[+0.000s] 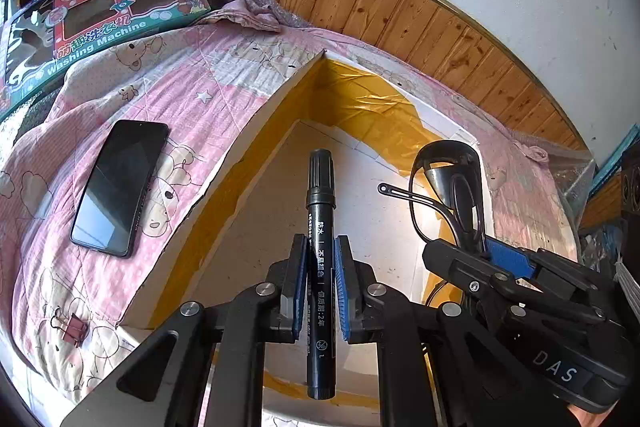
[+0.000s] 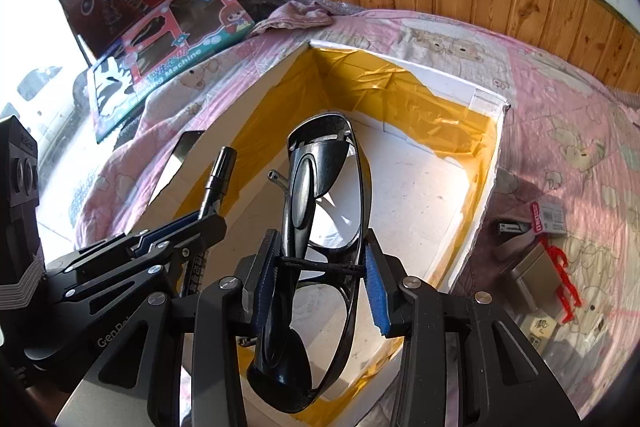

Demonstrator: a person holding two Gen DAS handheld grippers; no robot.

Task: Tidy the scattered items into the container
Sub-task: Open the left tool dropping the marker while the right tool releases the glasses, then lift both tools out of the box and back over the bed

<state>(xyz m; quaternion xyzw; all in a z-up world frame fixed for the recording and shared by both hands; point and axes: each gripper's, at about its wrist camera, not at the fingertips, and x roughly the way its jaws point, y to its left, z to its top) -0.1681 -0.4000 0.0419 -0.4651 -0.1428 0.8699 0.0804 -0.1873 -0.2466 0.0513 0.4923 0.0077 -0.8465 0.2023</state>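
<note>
Carrying step: left tool (image 1: 320,279) clamps marker (image 1: 320,227); right tool (image 2: 318,279) clamps sunglasses (image 2: 320,227); both above box (image 2: 490,163); next, lower and release inside.

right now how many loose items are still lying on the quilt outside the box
At least 5: phone and binder clip left of the box; nail clipper, red-labelled pack, tin right. More may be hidden.

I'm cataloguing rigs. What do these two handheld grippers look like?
Both are black, angular linkage frames with silver pivot bolts and blue ribbed pads. The right gripper carries white "DAS" lettering; the left gripper shows partial "GenRo" lettering. No cables or sleeves are visible.
</note>
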